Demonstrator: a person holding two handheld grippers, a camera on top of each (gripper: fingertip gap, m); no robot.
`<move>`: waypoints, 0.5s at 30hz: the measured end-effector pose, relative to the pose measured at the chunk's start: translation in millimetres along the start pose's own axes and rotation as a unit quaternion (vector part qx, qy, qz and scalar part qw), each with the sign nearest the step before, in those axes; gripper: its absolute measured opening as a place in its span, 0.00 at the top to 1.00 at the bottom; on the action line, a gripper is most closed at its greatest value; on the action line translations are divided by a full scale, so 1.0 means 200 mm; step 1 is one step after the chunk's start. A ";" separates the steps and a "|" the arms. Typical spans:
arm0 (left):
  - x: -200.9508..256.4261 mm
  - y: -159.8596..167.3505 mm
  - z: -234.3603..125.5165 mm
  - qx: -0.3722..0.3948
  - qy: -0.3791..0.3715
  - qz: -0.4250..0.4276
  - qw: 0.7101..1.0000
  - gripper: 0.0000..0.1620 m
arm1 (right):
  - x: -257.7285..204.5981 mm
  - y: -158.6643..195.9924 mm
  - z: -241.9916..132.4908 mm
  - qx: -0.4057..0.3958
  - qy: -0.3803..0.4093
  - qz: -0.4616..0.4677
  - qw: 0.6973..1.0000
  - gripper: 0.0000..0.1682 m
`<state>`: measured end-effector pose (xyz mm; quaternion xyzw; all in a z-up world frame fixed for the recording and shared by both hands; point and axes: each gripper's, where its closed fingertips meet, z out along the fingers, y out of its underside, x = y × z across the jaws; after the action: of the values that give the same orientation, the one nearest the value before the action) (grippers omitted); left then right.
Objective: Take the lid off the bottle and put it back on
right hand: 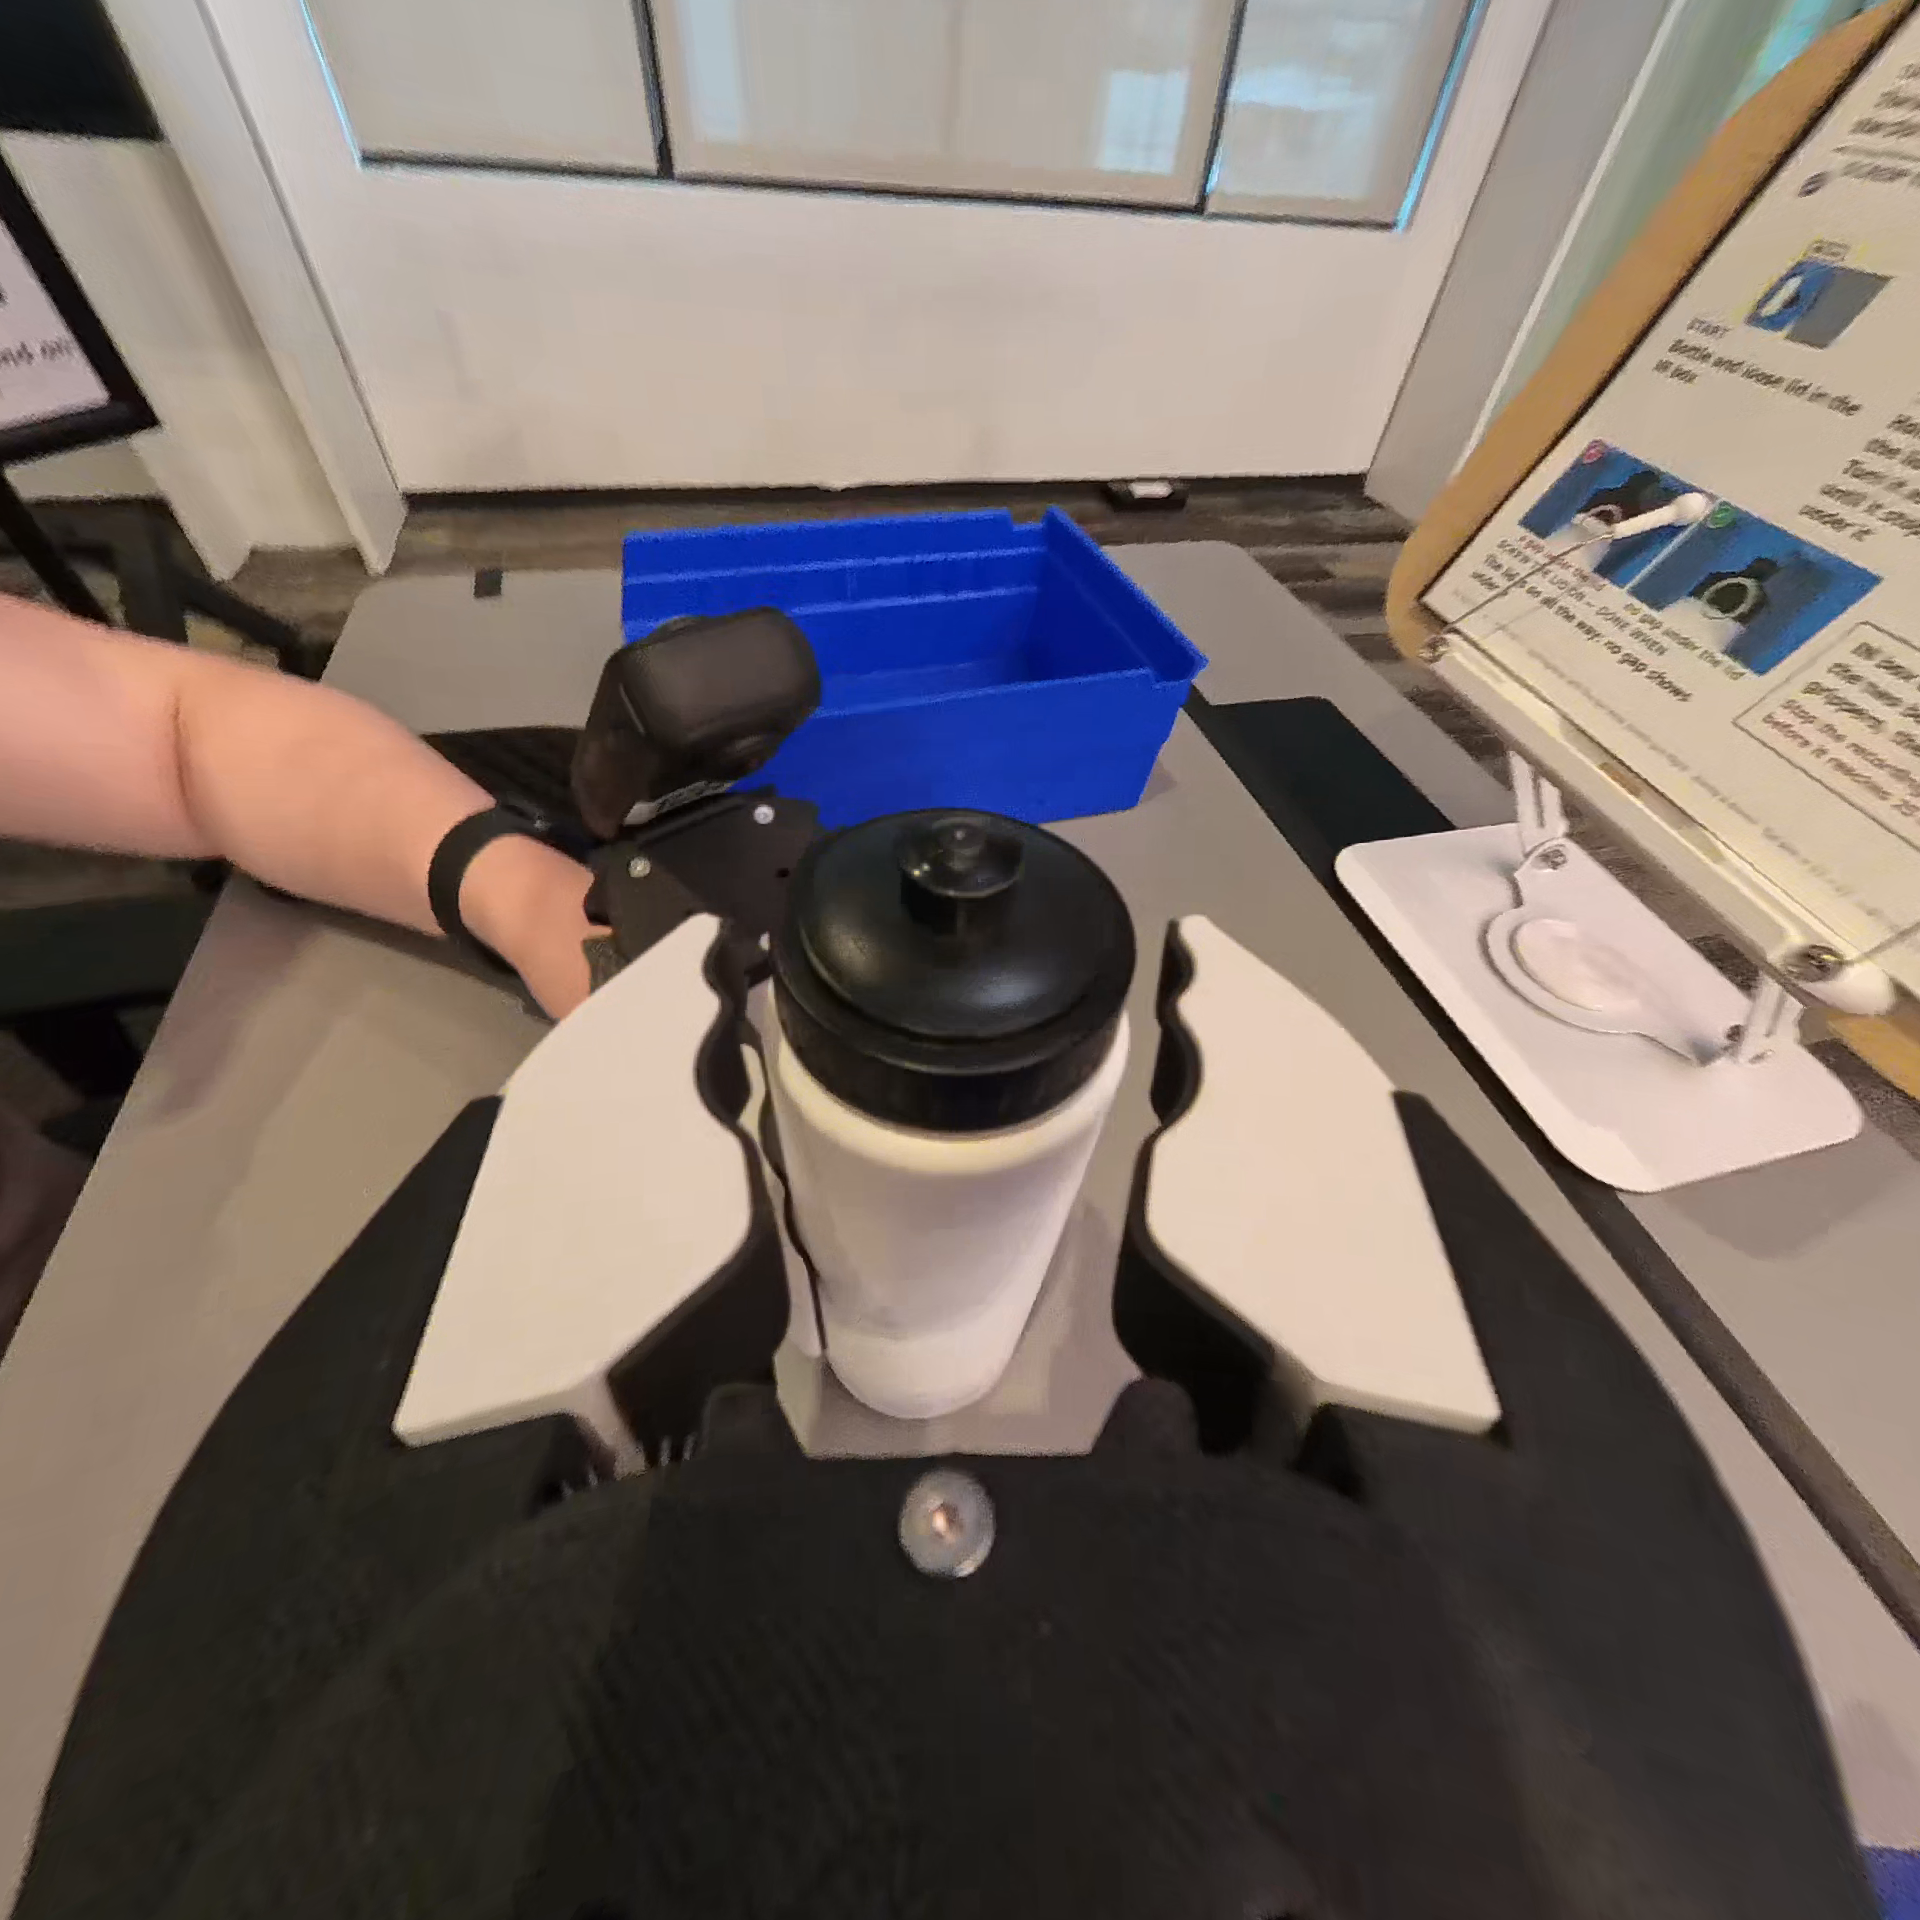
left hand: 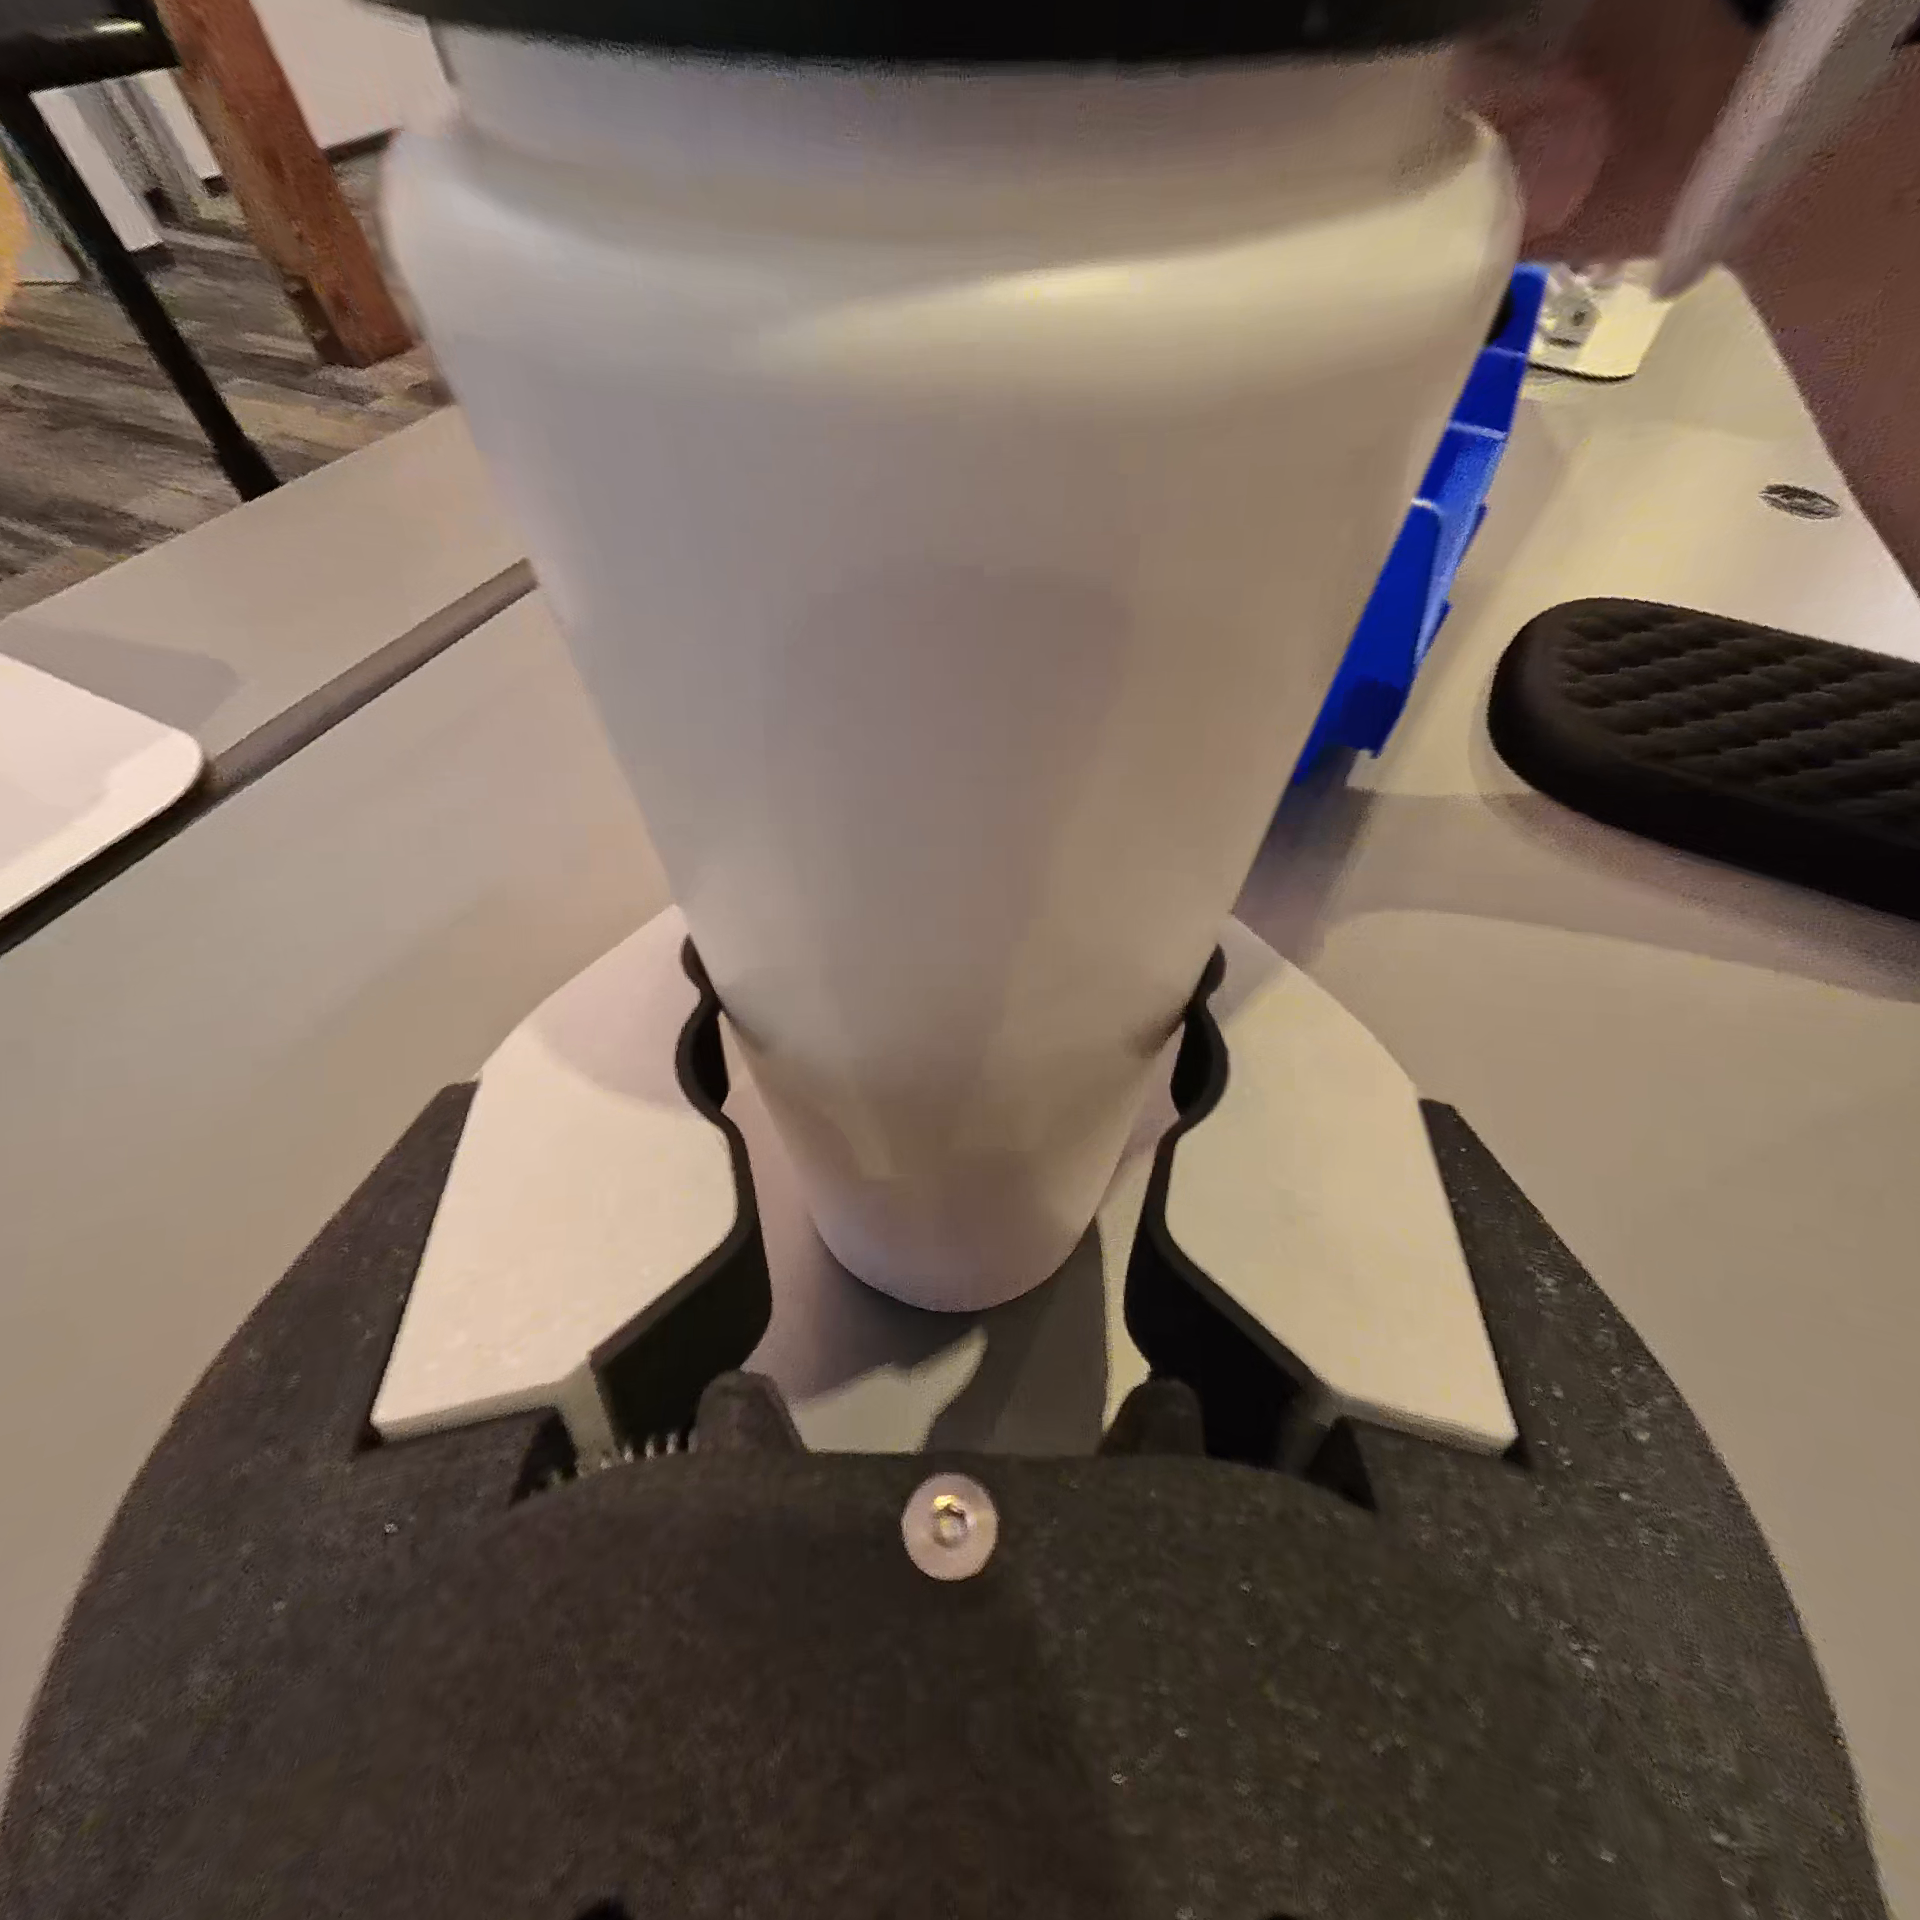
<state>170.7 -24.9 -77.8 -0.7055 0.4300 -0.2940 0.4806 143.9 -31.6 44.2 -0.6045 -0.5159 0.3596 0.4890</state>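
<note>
A grey surface (right hand: 1288, 623) fills both views. The landmark is a white bottle (right hand: 935, 1195) standing upright on that surface, and all places below are given from it.

Behind the bottle sits an open blue bin (right hand: 904, 665), which looks empty. To the right of the bottle stands a white stand (right hand: 1621, 1049) holding an illustrated instruction sheet (right hand: 1704, 436).

The left hand-held gripper (left hand: 951, 1049) is clamped on the lower body of the bottle (left hand: 935, 623), its two fingers pressed against either side. In the right wrist view a person's hand (right hand: 530, 935) holds this tool just left of the bottle.

The right hand-held gripper (right hand: 951, 1039) has its fingers spread, one on each side of the bottle's upper part, with a clear gap on the right. On the left the finger sits close to the bottle, and whether it touches is hard to tell.

The black lid (right hand: 951, 935) sits on top of the bottle, with a small spout at its centre. It looks seated, though the pictures cannot show how tightly it is screwed.

As a judgement: the lid is on, the bottle is steadied, and the right tool grips nothing. Either removal has not begun, or the lid is already replaced; these views alone do not settle which.
</note>
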 end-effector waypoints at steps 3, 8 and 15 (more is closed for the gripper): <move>0.01 0.00 0.00 -0.001 0.000 0.003 1.000 0.47 | 0.00 0.02 0.03 -0.024 0.001 -0.002 1.000 0.57; -0.03 0.00 0.01 -0.012 -0.029 -0.016 0.999 0.47 | 0.07 0.02 0.04 -0.021 0.099 0.051 0.994 0.56; -0.07 0.00 0.01 -0.027 -0.078 -0.027 0.996 0.47 | 0.10 0.02 0.05 -0.026 0.275 0.072 0.958 0.56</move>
<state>165.7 -10.6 -78.9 -0.7504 0.3801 -0.2389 0.4852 139.8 -10.9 39.1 -0.7278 -0.3256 0.1999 0.5694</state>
